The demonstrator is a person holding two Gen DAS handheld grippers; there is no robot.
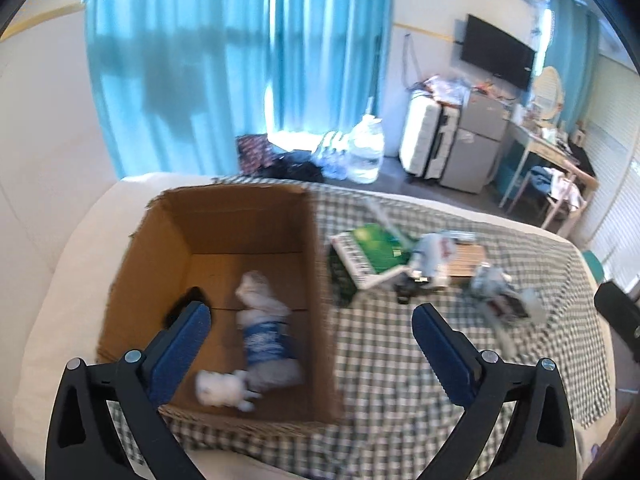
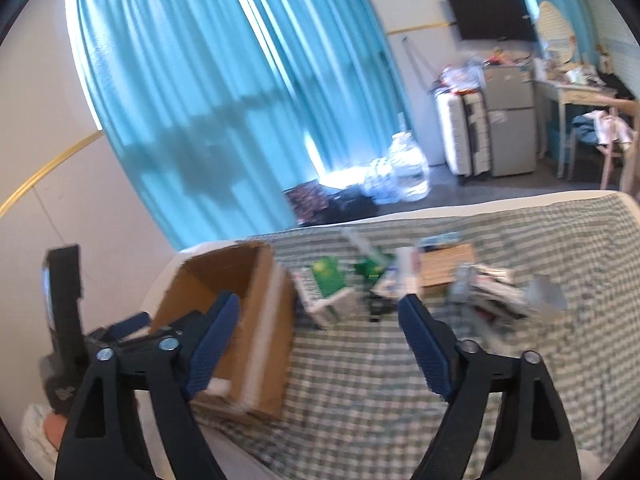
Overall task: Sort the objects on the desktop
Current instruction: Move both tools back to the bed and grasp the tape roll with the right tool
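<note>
**Two things in the box, a pile still to sort**

The cardboard box [image 1: 224, 240] holds a blue and white bundle [image 1: 264, 340] and a small white thing [image 1: 224, 390]. The pile of packets [image 1: 400, 256] sits on the checked cloth [image 1: 400, 380] beside the box. The left gripper [image 1: 310, 344] and right gripper [image 2: 320, 344] are both wide open and hold nothing.

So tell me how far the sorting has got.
Done: two soft white-and-blue bundles lie in the cardboard box. In hand: nothing; the left tool and right tool are both open and empty. Left: the green-and-white box, packets and other clutter on the checked cloth.
</note>
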